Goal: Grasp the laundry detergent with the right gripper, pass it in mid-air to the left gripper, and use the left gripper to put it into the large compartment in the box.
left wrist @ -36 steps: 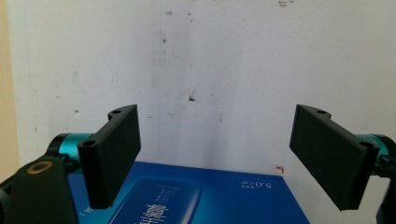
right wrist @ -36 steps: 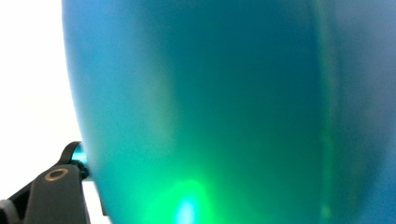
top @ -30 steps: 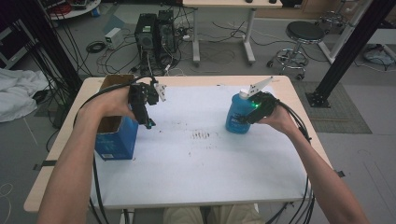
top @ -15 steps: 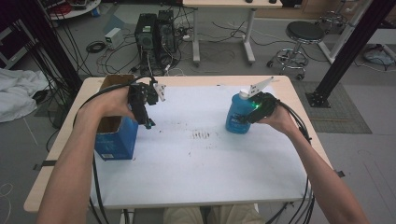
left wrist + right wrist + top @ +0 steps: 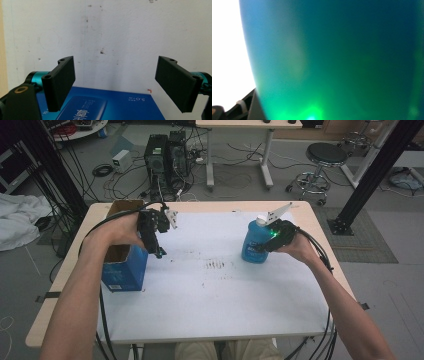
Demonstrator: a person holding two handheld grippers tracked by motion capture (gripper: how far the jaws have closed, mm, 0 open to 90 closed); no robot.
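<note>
Left tongs (image 5: pixel 159 251) gape wide and empty, hovering just right of the one blue box (image 5: pixel 123 265), which sits open-topped at the left edge of the table (image 5: pixel 210 320). Your right tongs (image 5: pixel 260 245) have been closing around the single upright blue bottle (image 5: pixel 254 242), far right of the box; contact unclear.

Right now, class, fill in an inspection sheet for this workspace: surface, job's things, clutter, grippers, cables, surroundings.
Surface: white sheet on a wooden table, with dark smudges near its middle.
Job's things: blue bottle with white cap, upright at right; open blue box at left edge.
Clutter: nothing seen.
Grippers: left gripper open, above the box; right gripper against the bottle, jaws have just been closing; contact cannot be told.
Cables: black cables trail along both forearms.
Surroundings: computer towers, stool, floor wiring.
</note>
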